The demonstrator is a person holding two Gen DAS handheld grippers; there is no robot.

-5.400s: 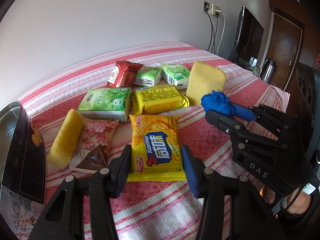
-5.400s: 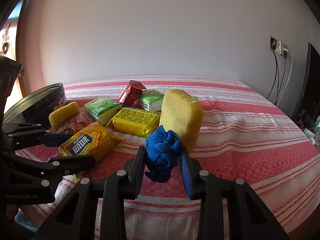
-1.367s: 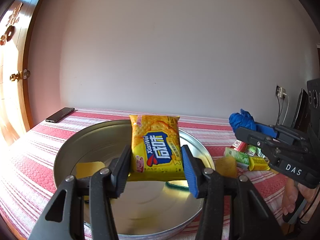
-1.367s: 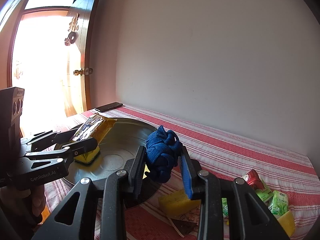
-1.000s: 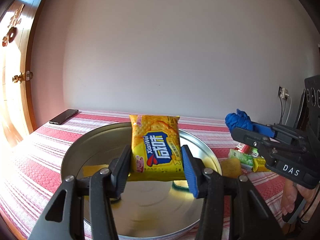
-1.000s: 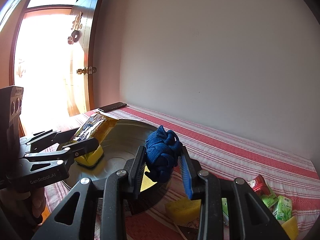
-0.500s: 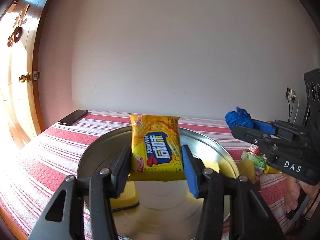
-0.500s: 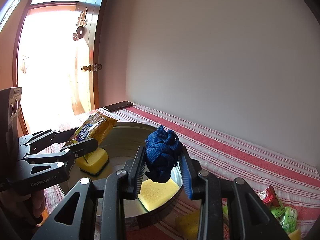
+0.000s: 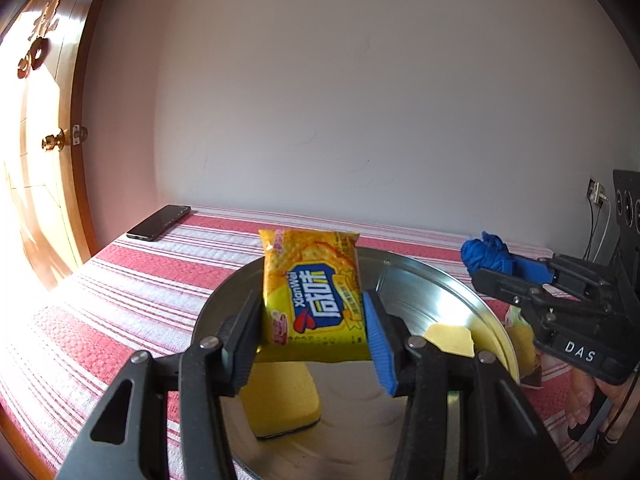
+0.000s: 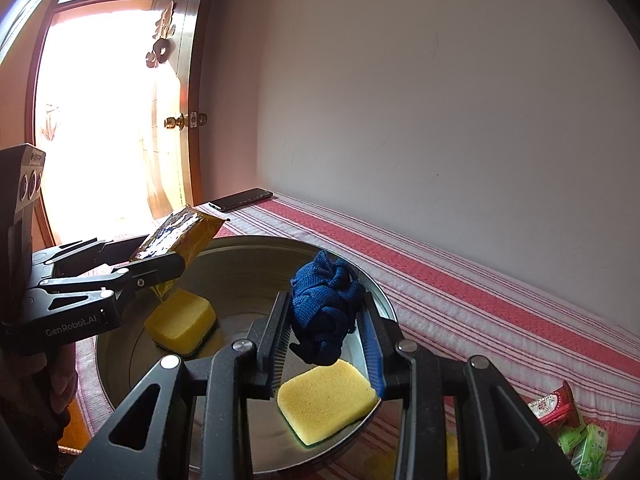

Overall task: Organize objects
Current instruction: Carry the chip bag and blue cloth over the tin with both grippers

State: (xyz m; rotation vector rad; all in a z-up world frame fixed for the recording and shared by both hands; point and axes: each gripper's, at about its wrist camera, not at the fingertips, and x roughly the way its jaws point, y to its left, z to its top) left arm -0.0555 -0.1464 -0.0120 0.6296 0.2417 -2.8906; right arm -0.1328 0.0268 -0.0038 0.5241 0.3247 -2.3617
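Left gripper [image 9: 314, 330] clamping yellow cracker packet [image 9: 314, 294], hiding metal basin [image 9: 440, 280] floor; right gripper [image 10: 326, 336] pinching blue cloth [image 10: 324, 306]; snacks [image 10: 576, 436] cropped at 4 o'clock.

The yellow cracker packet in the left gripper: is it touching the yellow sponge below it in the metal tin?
Cannot tell. In the right wrist view the yellow cracker packet hangs just above the yellow sponge, its lowest corner meeting the sponge's outline.

Home bedroom: striped bedspread [image 9: 132, 280], wooden door [image 10: 176, 92].

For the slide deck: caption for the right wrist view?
Right tool holds blue cloth over round metal tin containing two yellow sponges.
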